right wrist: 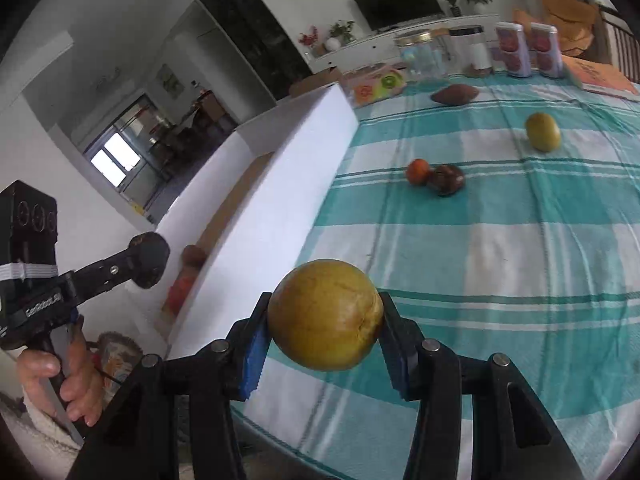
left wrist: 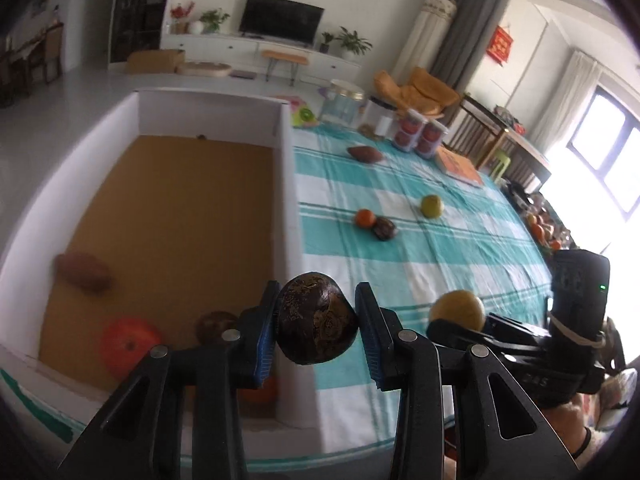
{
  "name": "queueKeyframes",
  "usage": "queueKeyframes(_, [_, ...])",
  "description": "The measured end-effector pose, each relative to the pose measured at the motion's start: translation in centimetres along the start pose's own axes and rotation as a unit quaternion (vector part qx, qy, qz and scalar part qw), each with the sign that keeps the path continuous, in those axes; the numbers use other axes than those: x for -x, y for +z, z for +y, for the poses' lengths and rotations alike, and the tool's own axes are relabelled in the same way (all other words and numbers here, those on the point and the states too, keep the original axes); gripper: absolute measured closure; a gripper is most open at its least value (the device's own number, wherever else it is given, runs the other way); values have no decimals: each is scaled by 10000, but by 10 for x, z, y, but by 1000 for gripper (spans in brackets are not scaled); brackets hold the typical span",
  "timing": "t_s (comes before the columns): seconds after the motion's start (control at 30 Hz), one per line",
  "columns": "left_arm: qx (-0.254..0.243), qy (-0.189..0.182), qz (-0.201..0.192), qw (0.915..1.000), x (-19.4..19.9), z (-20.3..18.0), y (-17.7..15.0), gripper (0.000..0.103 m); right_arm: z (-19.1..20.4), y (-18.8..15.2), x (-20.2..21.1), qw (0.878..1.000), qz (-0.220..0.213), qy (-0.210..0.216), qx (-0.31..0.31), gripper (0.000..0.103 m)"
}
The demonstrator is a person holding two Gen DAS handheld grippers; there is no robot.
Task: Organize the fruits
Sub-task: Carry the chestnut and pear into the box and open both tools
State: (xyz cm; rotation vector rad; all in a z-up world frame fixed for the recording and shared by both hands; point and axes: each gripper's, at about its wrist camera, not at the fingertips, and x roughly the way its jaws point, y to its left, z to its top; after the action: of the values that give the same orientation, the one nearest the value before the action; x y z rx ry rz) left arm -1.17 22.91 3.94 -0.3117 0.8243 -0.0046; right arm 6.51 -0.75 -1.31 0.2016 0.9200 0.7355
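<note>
**Both grippers loaded, box partly filled**

You are holding a dark fruit (left wrist: 316, 318) in the left gripper (left wrist: 318, 330), jaws closed snugly on its sides, hovering at the box (left wrist: 286, 184) wall near the 6 o'clock corner. You are gripping a yellow fruit (right wrist: 325, 314) in the right gripper (right wrist: 324, 338), pads pressing both flanks, above the cloth (right wrist: 500, 260) just beside the box.

Done so far: the box is already holding a red fruit (left wrist: 128, 344), a brown one (left wrist: 82, 276), a dark one (left wrist: 214, 324) and an orange one partly hidden under your fingers.

Left: both held fruits are waiting to be dropped in. On the cloth, toward 1 o'clock, an orange (left wrist: 365, 218), a dark fruit (left wrist: 385, 228), a green fruit (left wrist: 432, 205) and a brown one (left wrist: 365, 154) are still lying out.
</note>
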Motion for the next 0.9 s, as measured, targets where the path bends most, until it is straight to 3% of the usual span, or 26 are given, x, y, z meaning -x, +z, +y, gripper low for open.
queueKeyframes(0.07, [250,495,101,9984,-7,33,2,65,37,8,-21,9983,242,340,411,53])
queueKeyframes(0.17, [407,947,346,9941,-25,65,3,65,83,11,-52,9908,657,474,1080,53])
queueKeyframes(0.33, [534,1289,525,9888,-48,85,7,63,122,6,-102,9772,1164,292,1749,53])
queueKeyframes(0.37, [577,1355,500,9878,-49,88,9,59,124,8,-110,9777,1184,237,1718,52])
queueKeyframes(0.47, [674,1618,258,9842,-46,89,16,23,117,24,-113,9841,959,226,1474,33])
queueKeyframes(0.57, [721,1662,-95,9834,-33,84,21,20,94,40,-84,9925,487,356,1067,31])
queueKeyframes(0.6, [706,1601,-163,9844,-29,81,22,19,83,44,-73,9943,298,301,979,25])
queueKeyframes(0.7, [499,1227,-286,9908,-19,56,20,18,37,38,-39,9972,-172,-164,705,7])
queueKeyframes(0.77, [243,842,-306,9957,-17,29,16,15,-7,22,-24,9944,-385,-820,547,4])
queueKeyframes(0.9, [-451,-39,-63,9990,-25,-36,3,13,-105,-9,-7,9635,-351,-2647,169,4])
